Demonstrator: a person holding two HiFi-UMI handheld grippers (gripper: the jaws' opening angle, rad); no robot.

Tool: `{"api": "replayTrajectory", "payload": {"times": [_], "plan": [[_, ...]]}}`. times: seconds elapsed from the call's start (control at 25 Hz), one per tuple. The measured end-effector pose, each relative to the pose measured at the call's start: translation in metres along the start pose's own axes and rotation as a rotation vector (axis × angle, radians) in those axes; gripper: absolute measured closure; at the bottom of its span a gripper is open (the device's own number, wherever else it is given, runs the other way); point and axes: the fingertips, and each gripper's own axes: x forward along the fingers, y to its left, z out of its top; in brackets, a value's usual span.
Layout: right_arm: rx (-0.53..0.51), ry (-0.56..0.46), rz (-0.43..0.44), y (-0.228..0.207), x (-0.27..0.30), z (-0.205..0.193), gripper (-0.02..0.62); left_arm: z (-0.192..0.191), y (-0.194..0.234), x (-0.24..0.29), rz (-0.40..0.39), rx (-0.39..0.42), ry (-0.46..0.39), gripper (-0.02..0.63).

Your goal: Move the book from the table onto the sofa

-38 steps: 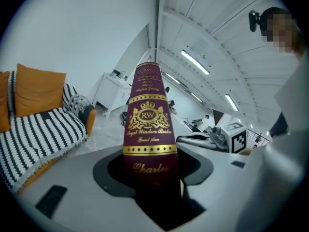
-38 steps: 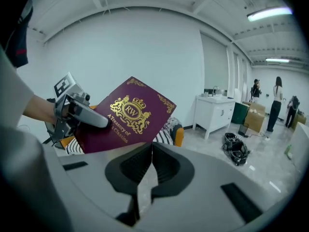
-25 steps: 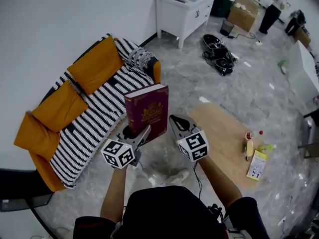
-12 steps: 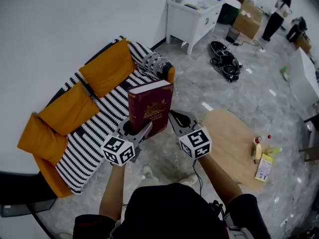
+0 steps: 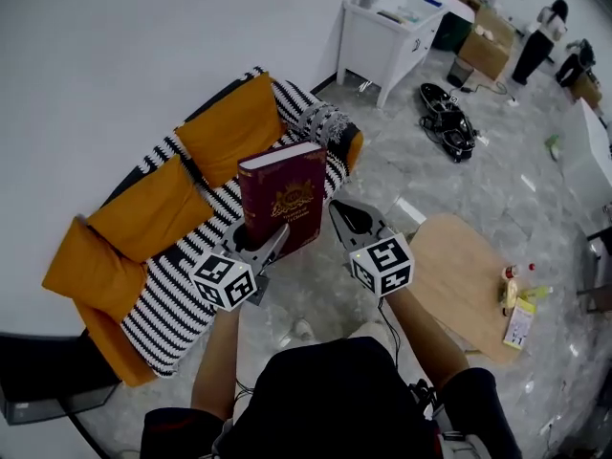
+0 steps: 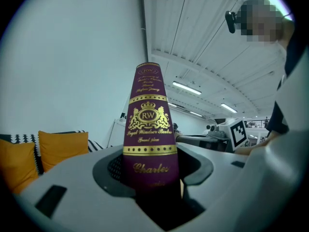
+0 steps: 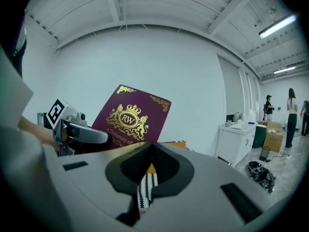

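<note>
A maroon book [image 5: 284, 197] with a gold crest stands upright, its lower edge clamped in my left gripper [image 5: 260, 240]. In the left gripper view its spine [image 6: 148, 129] rises from between the jaws of that gripper [image 6: 152, 178]. My right gripper [image 5: 338, 209] hovers just right of the book, shut and empty. In the right gripper view the book's cover [image 7: 128, 122] and the left gripper [image 7: 79, 134] show beyond my closed right gripper [image 7: 150, 153]. The sofa [image 5: 172, 299], with its black-and-white striped throw and orange cushions, lies just beyond and left of the book.
A light wooden table [image 5: 459, 280] with bottles and a leaflet [image 5: 519, 299] sits to the right. A white cabinet [image 5: 392, 22], a tangle of black cables [image 5: 449, 122], cardboard boxes [image 5: 488, 27] and people [image 5: 550, 22] are farther back. A patterned cushion [image 5: 320, 122] lies at the sofa's far end.
Both grippers have travelled with the book away from the wooden table toward the sofa, which now sits closer under the book. The grip on the book is unchanged.
</note>
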Motion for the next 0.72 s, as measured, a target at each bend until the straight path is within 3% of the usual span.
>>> {"api": "replayTrajectory", "payload": {"times": [0.4,0.72], "plan": [[-0.046,0.005,0.052,0.019,0.052,0.015,0.580,0.018,0.047,-0.013,0.054,-0.018,-0.046,0.362],[-0.068,0.003,0.098,-0.006,0.095,0.017,0.580,0.026,0.084,0.012,0.101,-0.061,-0.079,0.362]]}}
